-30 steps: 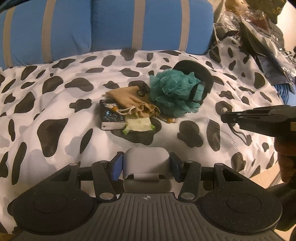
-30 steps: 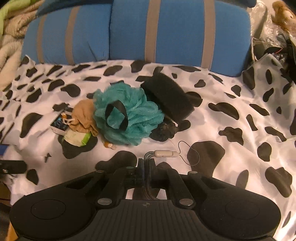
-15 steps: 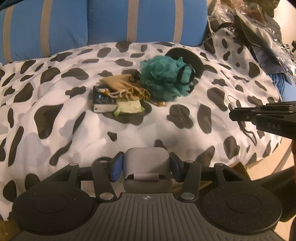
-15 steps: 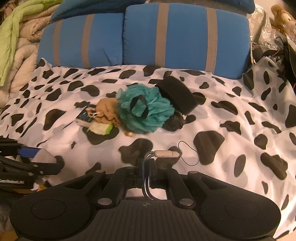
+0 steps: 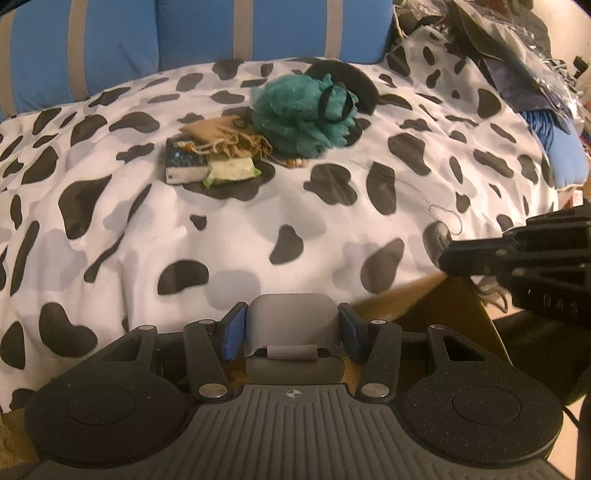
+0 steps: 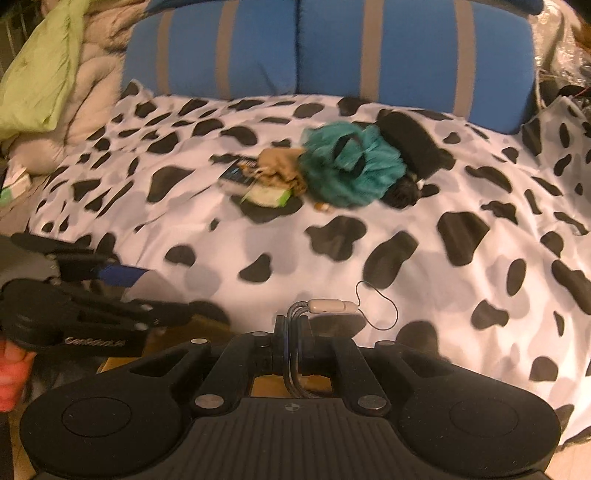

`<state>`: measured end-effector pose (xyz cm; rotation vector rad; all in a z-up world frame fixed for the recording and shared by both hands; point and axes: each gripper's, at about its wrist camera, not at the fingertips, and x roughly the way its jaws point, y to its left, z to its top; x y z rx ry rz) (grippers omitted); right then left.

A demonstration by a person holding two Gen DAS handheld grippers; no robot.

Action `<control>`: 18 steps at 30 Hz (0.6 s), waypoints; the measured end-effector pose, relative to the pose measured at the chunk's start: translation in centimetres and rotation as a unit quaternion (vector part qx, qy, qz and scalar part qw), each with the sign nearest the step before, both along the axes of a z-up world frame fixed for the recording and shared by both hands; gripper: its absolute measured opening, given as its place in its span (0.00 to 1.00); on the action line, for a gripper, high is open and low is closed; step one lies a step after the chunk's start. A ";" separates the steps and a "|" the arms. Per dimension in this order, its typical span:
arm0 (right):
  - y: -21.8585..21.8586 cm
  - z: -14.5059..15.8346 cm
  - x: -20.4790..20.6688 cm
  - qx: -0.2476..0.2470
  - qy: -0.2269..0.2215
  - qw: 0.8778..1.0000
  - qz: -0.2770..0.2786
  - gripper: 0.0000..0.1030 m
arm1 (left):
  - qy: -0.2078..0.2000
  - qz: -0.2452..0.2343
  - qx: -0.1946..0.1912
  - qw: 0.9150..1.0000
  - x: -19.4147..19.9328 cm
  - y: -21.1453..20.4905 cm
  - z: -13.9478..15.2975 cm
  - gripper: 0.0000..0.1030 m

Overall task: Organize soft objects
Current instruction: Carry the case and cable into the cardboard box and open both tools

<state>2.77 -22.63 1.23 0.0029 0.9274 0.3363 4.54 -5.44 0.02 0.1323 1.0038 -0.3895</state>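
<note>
Pinching a grey case point(image 5: 293, 317), the left tongs point(image 5: 293, 326) hover at the bed point(image 5: 221, 236) edge — right tongs point(image 6: 293, 332) pressed on a cable point(image 6: 295, 314); teal loofah point(image 6: 351, 166) lies mid-bed beside a tan pouch point(image 6: 280, 166).

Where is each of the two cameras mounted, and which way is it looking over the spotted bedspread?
Left wrist: on the left gripper, angled down over the bedspread; its fingers clamp a grey case; the right gripper enters at the right edge.
Right wrist: on the right gripper, shut on a cable; the left gripper and a hand show at left.
Shared: teal bath pouf, tan pouch, blue pillows.
</note>
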 end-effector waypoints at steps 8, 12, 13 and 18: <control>1.3 -0.6 -2.1 0.004 0.037 0.999 0.023 0.07 | 0.030 0.001 0.013 0.999 -1.4 -0.2 -0.9 0.49; 1.8 -1.6 -2.8 0.008 0.085 0.996 0.035 0.07 | 0.056 -0.001 0.016 0.998 -1.9 -0.1 -1.5 0.49; 2.0 -2.0 -2.9 0.008 0.098 0.994 0.038 0.07 | 0.066 -0.001 0.019 0.998 -2.0 -0.1 -1.8 0.50; 2.5 -3.0 -3.0 -0.002 0.123 0.991 0.044 0.07 | 0.094 -0.003 0.032 0.995 -2.4 -0.3 -2.9 0.50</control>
